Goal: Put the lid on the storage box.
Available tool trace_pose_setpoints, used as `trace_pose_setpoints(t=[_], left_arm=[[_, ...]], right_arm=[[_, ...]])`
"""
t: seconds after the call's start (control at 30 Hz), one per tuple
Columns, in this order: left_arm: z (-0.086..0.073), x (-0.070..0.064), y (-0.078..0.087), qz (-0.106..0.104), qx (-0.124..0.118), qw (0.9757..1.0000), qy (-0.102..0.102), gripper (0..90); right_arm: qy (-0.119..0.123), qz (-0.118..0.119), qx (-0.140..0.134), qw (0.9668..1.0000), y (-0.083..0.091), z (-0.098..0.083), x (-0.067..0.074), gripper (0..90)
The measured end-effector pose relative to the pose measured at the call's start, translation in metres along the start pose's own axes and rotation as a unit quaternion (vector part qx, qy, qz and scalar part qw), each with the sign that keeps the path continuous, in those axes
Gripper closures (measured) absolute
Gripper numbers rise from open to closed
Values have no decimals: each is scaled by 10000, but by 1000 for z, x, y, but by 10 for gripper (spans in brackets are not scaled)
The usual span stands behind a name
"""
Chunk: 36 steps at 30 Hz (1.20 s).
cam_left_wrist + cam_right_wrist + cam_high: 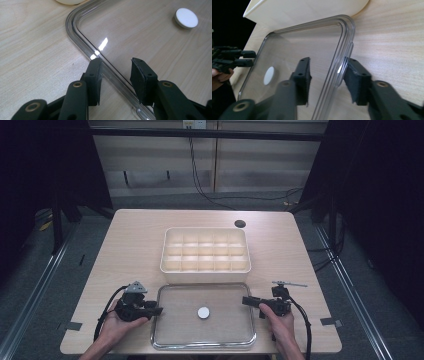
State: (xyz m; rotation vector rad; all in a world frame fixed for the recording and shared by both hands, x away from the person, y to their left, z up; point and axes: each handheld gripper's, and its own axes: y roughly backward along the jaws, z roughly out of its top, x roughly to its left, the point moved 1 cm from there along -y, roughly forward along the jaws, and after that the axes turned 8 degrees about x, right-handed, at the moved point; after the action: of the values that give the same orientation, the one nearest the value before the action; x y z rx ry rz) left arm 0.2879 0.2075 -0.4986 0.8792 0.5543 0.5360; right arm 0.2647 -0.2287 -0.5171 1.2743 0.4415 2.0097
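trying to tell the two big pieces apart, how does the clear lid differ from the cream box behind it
The clear lid is see-through, flat and thin; the cream box is opaque with tall walls. The lid is one plain pane with a white round knob; the box is split into many small compartments. Both are rounded rectangles of similar footprint, lying on the wooden table.

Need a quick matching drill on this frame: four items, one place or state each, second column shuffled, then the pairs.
Column one:
1. compartment box
2. clear lid
3. white disc
4. dark round spot

Column two:
A. lies flat at the near table edge, one rim between the jaws of each tongs
B. sits on the middle of the clear lid
C. stands mid-table, cream, its cells empty
D. marks the tabletop beyond the box's right far corner

Pairs: 1-C, 2-A, 3-B, 4-D
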Motion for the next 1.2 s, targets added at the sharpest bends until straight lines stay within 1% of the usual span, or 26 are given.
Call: trace_pose_setpoints(t=[0.03,0.07,0.1,0.13,0.2,0.27,0.3,0.33,0.37,0.4,0.43,0.47,0.53,0.57,0.6,0.63,0.73,0.8,0.87,0.9,0.93,0.97,1.0,1.07,1.13,1.2], left_arm=[[0,0,0,-8,5,10000,4,608],[0,1,1,-24,25,10000,15,608],[0,1,0,-25,4,10000,25,608],[0,2,0,-26,32,10000,-26,607],[1,2,0,-26,-7,10000,22,607],[1,3,0,-19,-18,10000,35,607],[1,4,0,-15,-1,10000,5,607],[1,3,-1,-36,-44,10000,59,607],[1,3,-1,-51,-73,9999,80,607],[1,3,-1,-45,-83,9999,86,602],[1,3,-1,-45,-83,9999,86,601],[1,4,-1,-39,-86,9999,77,601],[1,4,-1,-47,-87,9999,81,600],[1,4,-1,-45,-95,9999,77,598],[1,5,-1,-69,-107,9999,93,594],[1,5,-2,-79,-111,9999,93,594],[2,4,-2,-1,-141,9999,73,590],[2,5,-3,-66,-149,9998,121,561],[2,5,-3,-57,-150,9998,111,508],[2,5,-3,-77,-160,9998,118,508],[2,6,-2,-90,-151,9997,148,475],[2,6,-2,-90,-151,9997,148,468],[2,6,-2,-136,-160,9996,172,468],[2,7,-2,-147,-186,9995,222,434],[2,9,-2,-229,-212,9991,293,396],[2,10,-2,-278,-232,9988,315,379]], right_arm=[[21,-13,-6,10000,0,1,2,573],[71,-4,0,10000,0,1,2,594],[76,82,-4,9999,1,2,1,609],[76,114,-7,9999,1,2,1,621],[158,129,21,9998,1,2,1,633],[162,171,45,9997,1,2,1,636],[182,219,43,9996,2,2,1,638],[226,358,55,9991,2,2,1,592],[226,358,55,9991,2,2,1,592],[257,576,132,9979,1,3,2,606],[286,480,133,9983,0,2,3,621],[278,448,94,9986,0,3,3,630],[260,447,81,9986,0,3,3,628],[238,483,85,9985,0,3,2,640],[239,513,22,9984,1,4,2,655],[239,513,22,9984,1,4,2,655],[232,567,-100,9981,4,4,3,685],[267,609,-221,9975,6,3,5,695],[305,609,-277,9973,8,2,8,704],[305,609,-277,9973,8,2,8,704],[314,632,-321,9970,9,2,8,710],[314,632,-321,9970,9,2,8,710],[329,633,-339,9969,10,2,8,712],[328,685,-344,9965,11,2,9,717],[353,708,-378,9962,11,2,9,723],[377,753,-396,9957,12,3,9,726]])
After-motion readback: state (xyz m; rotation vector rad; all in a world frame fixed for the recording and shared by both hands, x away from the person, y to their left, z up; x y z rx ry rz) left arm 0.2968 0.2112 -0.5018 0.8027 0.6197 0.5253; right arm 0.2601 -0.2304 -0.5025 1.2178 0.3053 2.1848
